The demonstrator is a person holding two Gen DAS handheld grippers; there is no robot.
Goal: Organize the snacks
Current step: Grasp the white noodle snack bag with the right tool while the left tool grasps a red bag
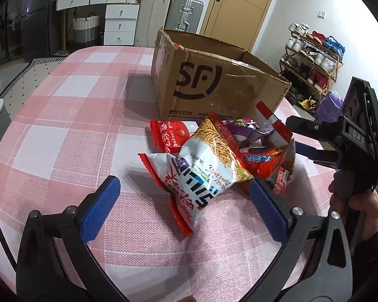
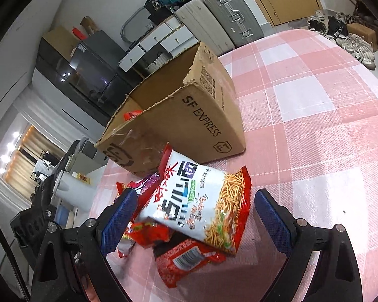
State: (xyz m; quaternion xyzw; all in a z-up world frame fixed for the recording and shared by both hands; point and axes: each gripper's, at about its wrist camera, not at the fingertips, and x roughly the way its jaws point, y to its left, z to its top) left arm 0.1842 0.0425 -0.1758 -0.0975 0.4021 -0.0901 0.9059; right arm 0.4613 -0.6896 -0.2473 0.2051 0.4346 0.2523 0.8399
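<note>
Pink checked tablecloth [image 1: 63, 125] | one cardboard box [image 1: 214, 85] | one snack pile [image 1: 214, 156]

A pile of snack packets [image 1: 214, 161] lies on the counter just in front of an open cardboard box [image 1: 214, 83]. The topmost white-and-red noodle packet [image 2: 196, 206] rests tilted across red packets [image 2: 186, 259].
</note>
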